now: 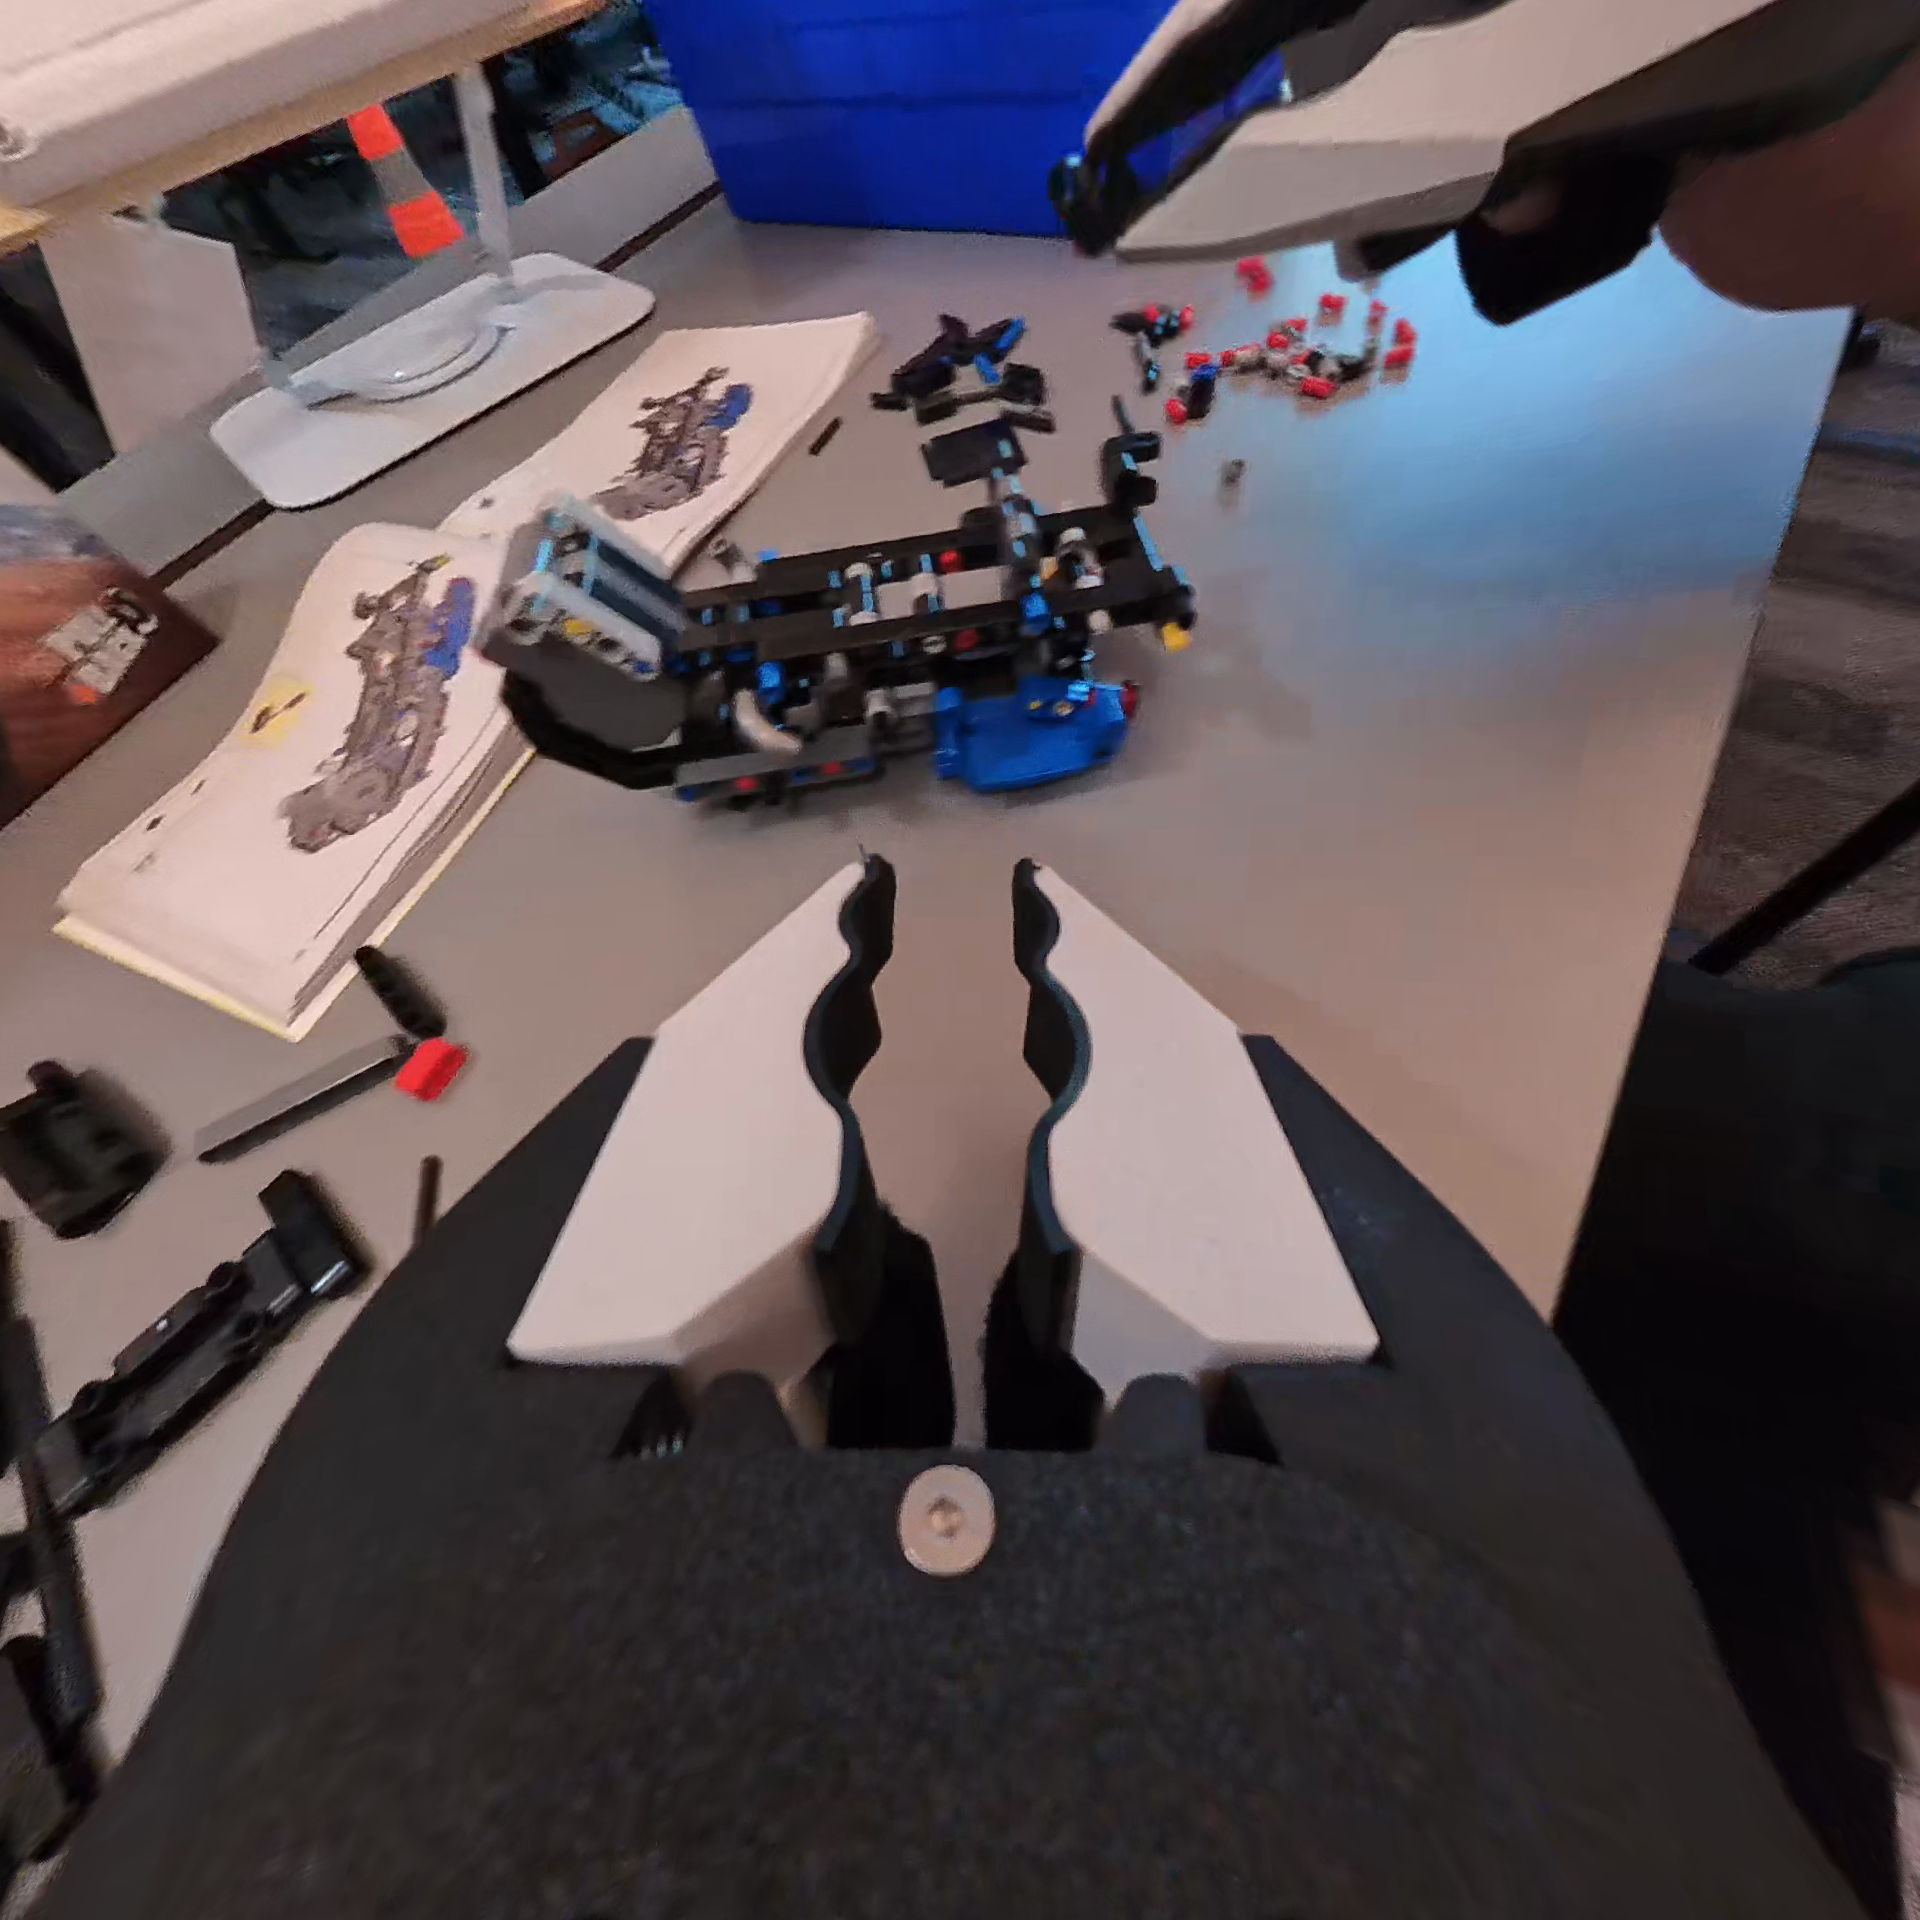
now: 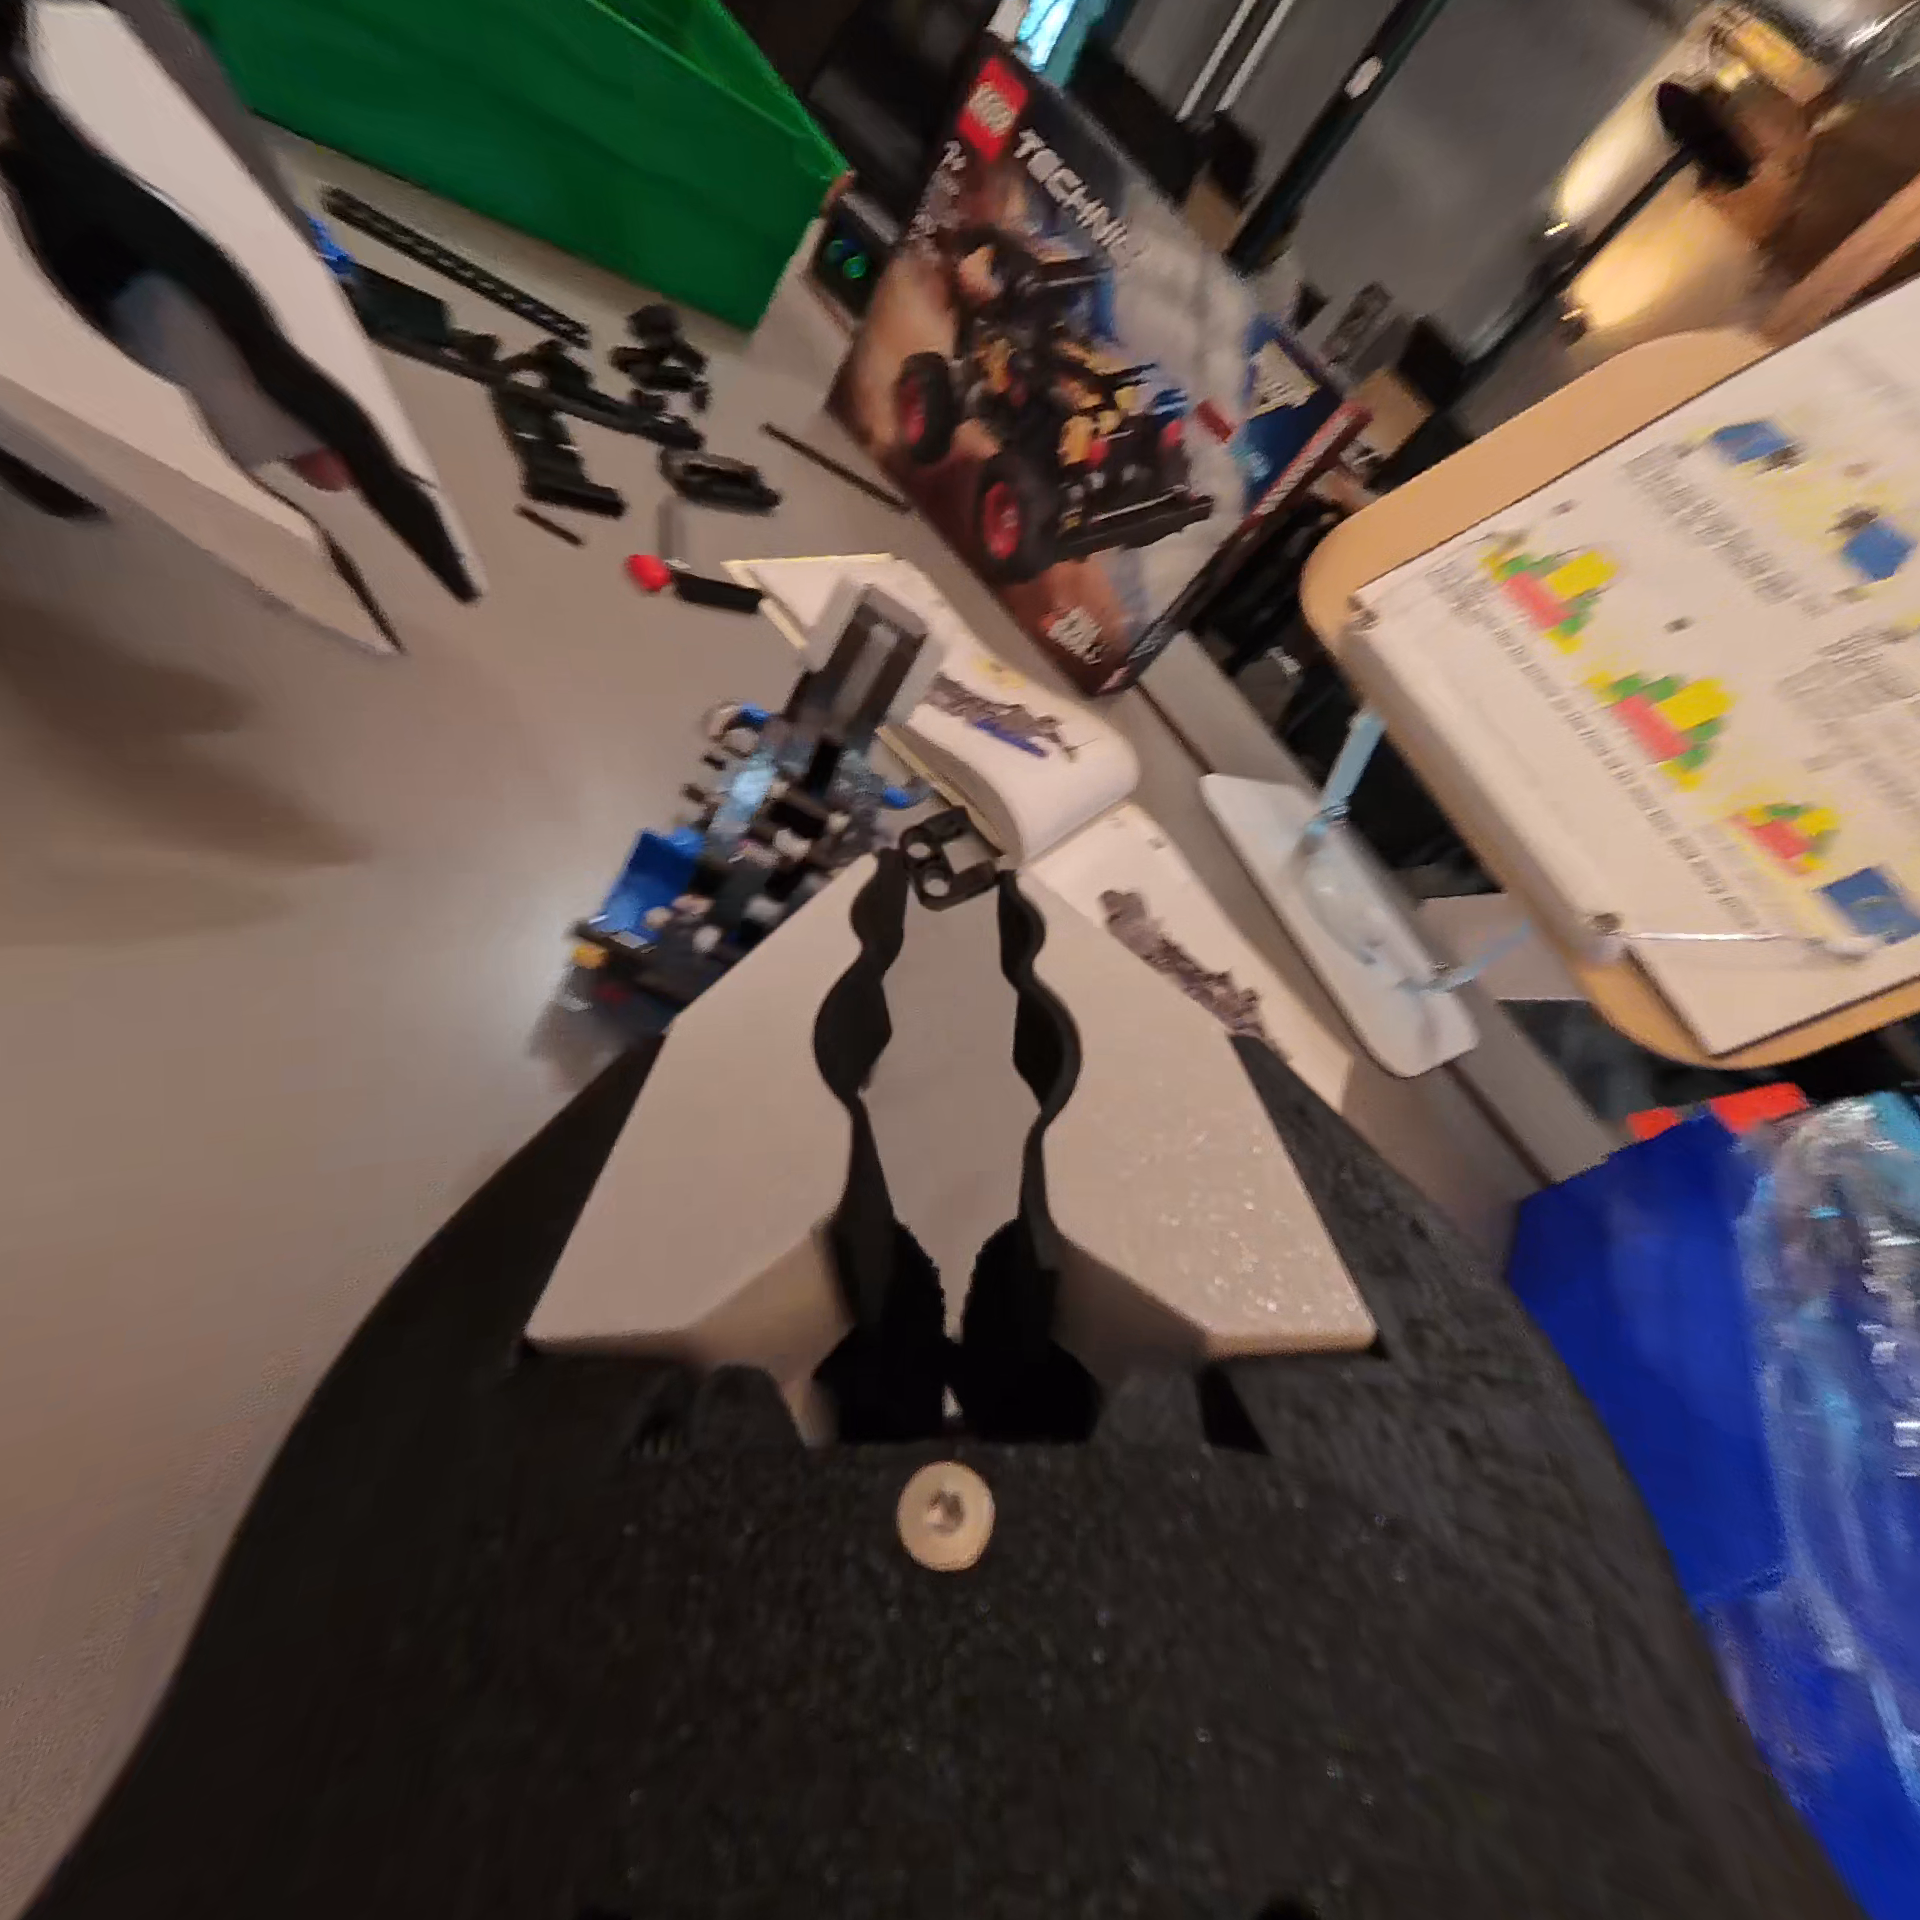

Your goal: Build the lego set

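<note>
Left gripper [image 1: 954, 862]: hovering over the grey table [image 1: 1455, 727], jaws standing narrowly apart with nothing between them, tips pointing at the chassis [image 1: 831, 644]. Chassis: a part-built black and blue frame lying mid-table just beyond those tips, a grey panel at its left end and a blue block [image 1: 1029, 732] at its near right corner. Right gripper [image 2: 945, 878]: pinching a small black connector [image 2: 940, 868] at its fingertips, jaws sitting narrow around it, held in the air above the chassis [image 2: 748, 831]; in the left wrist view this gripper [image 1: 1086, 208] is showing at top right, blurred. Booklets [image 1: 312, 748]: two open instruction books lying left of the chassis, the nearer one touching or overlapping its grey end. Loose parts: red and black pins [image 1: 1288, 348] scattering beyond the chassis at right; a black cluster [image 1: 966, 374] sitting behind it; a grey beam [image 1: 301, 1101] with a red piece [image 1: 431, 1068] at its end lying near left; more black pieces [image 1: 187, 1340] lying at the left edge. Blue bin [image 1: 883, 104]: standing at the far edge. Green bin [image 2: 499, 114] and the set's box [image 2: 1081, 395]: standing beyond the booklets in the right wrist view. Clear stand [image 1: 416, 353]: sitting far left on its white base. Between the left gripper and the chassis, only bare table is showing.
</note>
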Demonstrator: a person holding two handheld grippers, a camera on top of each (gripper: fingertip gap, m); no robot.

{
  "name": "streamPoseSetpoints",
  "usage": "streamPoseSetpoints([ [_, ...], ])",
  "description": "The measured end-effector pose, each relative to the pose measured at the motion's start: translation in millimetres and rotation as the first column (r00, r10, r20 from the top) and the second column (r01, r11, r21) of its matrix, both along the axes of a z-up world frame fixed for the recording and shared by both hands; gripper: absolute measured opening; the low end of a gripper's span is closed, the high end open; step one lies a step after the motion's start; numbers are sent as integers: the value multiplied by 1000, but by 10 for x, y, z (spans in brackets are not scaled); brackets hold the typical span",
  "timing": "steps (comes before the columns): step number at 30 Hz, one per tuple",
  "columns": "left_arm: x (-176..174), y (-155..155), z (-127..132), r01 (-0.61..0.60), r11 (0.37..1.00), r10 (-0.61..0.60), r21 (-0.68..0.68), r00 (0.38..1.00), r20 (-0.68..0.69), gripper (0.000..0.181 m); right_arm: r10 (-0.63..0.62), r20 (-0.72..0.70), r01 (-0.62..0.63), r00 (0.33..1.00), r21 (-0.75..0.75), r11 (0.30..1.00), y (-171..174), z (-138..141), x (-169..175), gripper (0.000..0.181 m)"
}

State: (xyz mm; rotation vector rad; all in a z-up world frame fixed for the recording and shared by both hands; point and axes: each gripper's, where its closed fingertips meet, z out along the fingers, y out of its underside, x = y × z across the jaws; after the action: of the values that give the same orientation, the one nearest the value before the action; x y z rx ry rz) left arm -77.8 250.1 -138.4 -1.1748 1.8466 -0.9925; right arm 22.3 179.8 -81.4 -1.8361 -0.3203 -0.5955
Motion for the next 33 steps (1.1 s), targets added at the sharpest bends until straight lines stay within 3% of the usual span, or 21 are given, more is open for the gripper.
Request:
streamPoseSetpoints([
  [1, 4, 63, 10, -10, 1000, 10, -18, 1000, 8, 21, -24, 39, 24, 999, 9, 1000, 64, 34, 93, 17],
  [5, 15, 288, 2, -42, 996, 44, -77, 999, 22, 21, -72, 168, 65, 983, 45, 997, 391, 231, 545, 18],
  [8, 24, 354, 62, -35, 990, 41, -138, 998, 43, 21, -21, 70, 24, 997, -35, 999, 707, 111, 879, 17],
  [11, -9, 294, 99, 36, 983, -26, -177, 998, 53, 23, -56, -36, 53, 998, -97, 994, 858, -57, 1264, 17],
  [14, 16, 292, 153, 165, 985, -161, -53, 985, 67, 31, 26, -273, -48, 962, -76, 996, 880, -176, 1169, 17],
  [16, 111, 310, 252, 283, 958, -283, 51, 959, 7, 43, 50, -271, -74, 961, -79, 994, 840, -232, 1076, 17],
  [19, 451, 415, 456, 438, 876, -437, 200, 898, -52, 58, -8, -91, 0, 996, -92, 996, 741, -265, 1163, 17],
  [21, 696, 539, 427, 541, 800, -516, 261, 841, -161, 72, -17, -65, 13, 998, -66, 998, 681, -225, 1192, 17],
  [26, 921, 630, 157, 787, 611, -702, 87, 589, -400, 72, -6, -201, 4, 980, -12, 1000, 601, -101, 1249, 17],
  [33, 1073, 591, -1, 869, 494, -751, 22, 439, -494, 59, -10, -274, 7, 962, -13, 1000, 571, -133, 1360, 17],
])
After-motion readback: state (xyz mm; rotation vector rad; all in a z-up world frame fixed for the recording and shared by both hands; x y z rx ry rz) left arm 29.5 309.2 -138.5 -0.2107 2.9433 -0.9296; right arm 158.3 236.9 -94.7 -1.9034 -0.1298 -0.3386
